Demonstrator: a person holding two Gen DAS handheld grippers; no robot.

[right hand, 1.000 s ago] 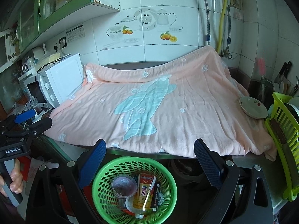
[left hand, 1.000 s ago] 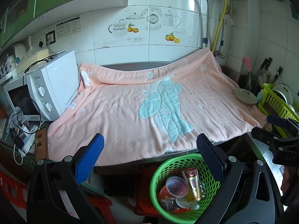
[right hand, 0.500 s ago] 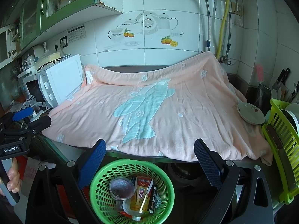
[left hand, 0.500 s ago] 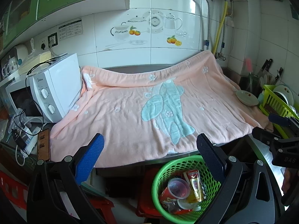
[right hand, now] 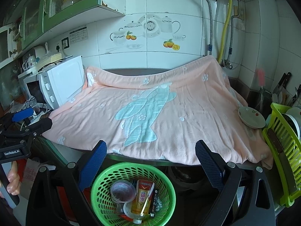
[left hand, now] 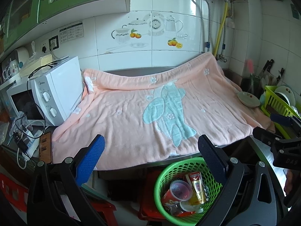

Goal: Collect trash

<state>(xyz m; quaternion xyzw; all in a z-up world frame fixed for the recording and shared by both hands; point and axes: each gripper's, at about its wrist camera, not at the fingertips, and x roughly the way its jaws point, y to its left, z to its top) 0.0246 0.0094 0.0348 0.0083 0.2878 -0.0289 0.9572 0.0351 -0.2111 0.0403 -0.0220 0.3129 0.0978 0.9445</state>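
judging by the counter [right hand: 131, 157], draped in a pink blanket [right hand: 160, 116] bare of litter, collection looks finished: a cup [right hand: 123, 192], a tube [right hand: 142, 197] and other trash sit in the green basket [right hand: 105, 180] below. left tongs [left hand: 150, 156] and right tongs [right hand: 151, 157] both hang spread, holding nothing.

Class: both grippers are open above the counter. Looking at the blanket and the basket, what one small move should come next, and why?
Probably pull both grippers back and finish. The blanket shows no loose trash, only a dish at its edge; the cup and tube already lie in the basket; the left gripper and right gripper hold nothing.
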